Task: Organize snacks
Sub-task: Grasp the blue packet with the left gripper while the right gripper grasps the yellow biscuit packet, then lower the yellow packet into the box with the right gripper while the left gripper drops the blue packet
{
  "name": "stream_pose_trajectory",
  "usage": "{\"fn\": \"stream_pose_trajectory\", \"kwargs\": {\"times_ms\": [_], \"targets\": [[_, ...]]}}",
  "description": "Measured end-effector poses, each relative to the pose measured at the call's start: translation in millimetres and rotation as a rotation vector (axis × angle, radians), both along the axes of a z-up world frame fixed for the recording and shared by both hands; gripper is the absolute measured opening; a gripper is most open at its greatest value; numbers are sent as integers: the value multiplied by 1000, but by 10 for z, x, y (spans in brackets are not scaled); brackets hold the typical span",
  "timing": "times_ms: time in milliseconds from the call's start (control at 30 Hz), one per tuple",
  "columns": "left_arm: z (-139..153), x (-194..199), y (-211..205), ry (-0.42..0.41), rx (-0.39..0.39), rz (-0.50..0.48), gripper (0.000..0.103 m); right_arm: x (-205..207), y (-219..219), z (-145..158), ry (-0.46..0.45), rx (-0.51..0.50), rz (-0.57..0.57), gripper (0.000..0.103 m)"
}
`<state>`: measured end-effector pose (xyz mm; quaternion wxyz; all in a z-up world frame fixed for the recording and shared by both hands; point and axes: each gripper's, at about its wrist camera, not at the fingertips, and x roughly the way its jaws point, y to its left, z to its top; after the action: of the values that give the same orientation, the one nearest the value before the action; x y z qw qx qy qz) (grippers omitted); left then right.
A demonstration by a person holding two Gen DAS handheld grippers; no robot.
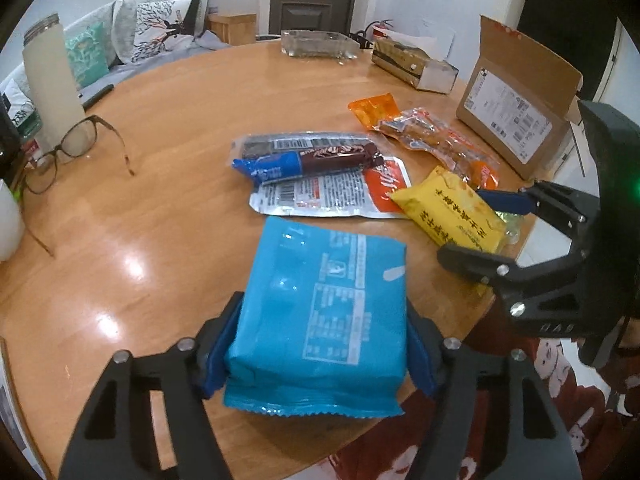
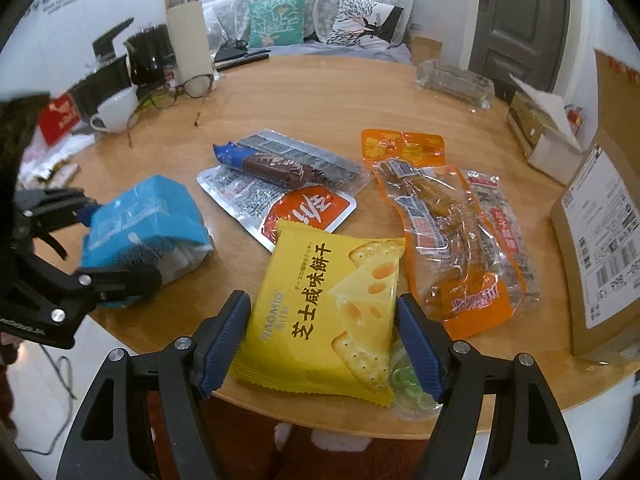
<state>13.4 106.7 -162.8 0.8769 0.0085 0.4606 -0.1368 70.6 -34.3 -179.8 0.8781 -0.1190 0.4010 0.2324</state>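
Note:
My left gripper (image 1: pixel 320 344) is shut on a blue snack pack (image 1: pixel 324 312), held over the round wooden table (image 1: pixel 160 208); the pack also shows in the right wrist view (image 2: pixel 144 224). My right gripper (image 2: pixel 320 336) has its pads against both sides of a yellow cheese cracker pack (image 2: pixel 324 312) at the table's near edge. A clear jelly cup (image 2: pixel 408 384) lies under the pack's right corner. In the middle lie a brown-and-blue cookie roll (image 2: pixel 268 164) on a silver-red pouch (image 2: pixel 280 204) and orange sausage packs (image 2: pixel 452 232).
An open cardboard box (image 1: pixel 516 116) stands at the right of the table. A tissue box (image 1: pixel 416 64) and a clear tray (image 1: pixel 316 44) sit at the back. Glasses (image 1: pixel 76 148), a white tumbler (image 1: pixel 52 80) and a mug (image 2: pixel 116 112) stand at the left.

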Motion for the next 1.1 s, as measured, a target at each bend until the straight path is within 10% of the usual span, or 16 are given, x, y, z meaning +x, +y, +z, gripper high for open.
{"fn": "stream_pose_trajectory", "kwargs": {"times_ms": [567,1100], "targets": [[559,-10,49,-117,4,71,63,-84,-55,486,-97,102,52,67],[23,72,-10,21,10,92,64,-94,-284,508,-68,152,57,67]]}}
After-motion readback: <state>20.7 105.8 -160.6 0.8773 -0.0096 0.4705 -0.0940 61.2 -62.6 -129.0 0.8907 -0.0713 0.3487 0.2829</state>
